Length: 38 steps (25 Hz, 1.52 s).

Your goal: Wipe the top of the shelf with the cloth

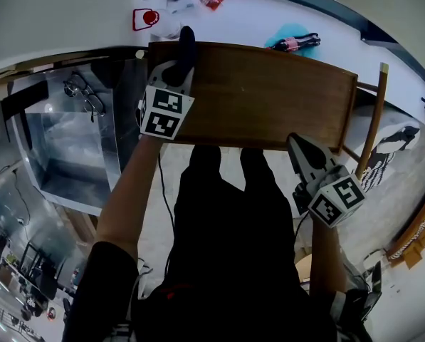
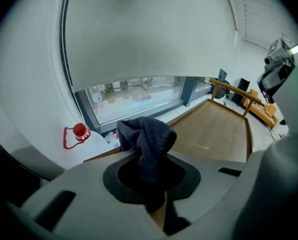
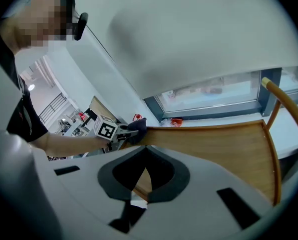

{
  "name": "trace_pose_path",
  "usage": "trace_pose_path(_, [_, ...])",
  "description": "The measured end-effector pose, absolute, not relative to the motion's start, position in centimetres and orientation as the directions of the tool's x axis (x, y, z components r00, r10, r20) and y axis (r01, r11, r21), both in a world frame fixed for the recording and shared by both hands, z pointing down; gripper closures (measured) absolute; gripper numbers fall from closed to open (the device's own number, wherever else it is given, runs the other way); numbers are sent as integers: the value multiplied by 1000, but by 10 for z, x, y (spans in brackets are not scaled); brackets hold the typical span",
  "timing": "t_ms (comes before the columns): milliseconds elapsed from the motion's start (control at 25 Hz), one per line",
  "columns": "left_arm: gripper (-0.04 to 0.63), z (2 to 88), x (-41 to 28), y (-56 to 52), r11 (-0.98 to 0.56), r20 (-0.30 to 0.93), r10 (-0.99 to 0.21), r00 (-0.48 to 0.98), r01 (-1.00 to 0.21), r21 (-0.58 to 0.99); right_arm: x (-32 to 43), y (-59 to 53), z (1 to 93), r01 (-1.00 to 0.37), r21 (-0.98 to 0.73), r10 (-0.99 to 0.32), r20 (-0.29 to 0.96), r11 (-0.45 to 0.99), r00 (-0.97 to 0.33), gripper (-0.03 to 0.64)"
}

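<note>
Left gripper (image 1: 174, 68) pinches cloth (image 2: 148, 140) by one bunched fold at shelf top (image 1: 269, 98) far-left corner. Wiping drag could tug it loose. Right gripper (image 1: 302, 150) is pressed together, empty.

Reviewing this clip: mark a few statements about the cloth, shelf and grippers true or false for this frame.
1. The left gripper is shut on a dark cloth. True.
2. The cloth is at the right end of the wooden shelf. False: it is at the shelf's far left corner.
3. The right gripper holds a second cloth. False: its fingers are together with nothing between them.
4. The right gripper is by the shelf's front edge, toward its right end. True.
</note>
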<state>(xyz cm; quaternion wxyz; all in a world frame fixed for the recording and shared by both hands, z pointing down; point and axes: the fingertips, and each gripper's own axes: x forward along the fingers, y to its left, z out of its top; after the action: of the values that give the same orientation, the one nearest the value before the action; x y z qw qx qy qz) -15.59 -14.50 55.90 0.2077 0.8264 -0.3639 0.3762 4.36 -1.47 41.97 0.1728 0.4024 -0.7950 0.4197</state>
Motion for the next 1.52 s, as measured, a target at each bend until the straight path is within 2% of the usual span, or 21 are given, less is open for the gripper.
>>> trace_pose_path(1520, [540,544,66,-114,-816,761,-298,576,-567,109,181,13,417,-786,-575,-615,542,227,-573,612])
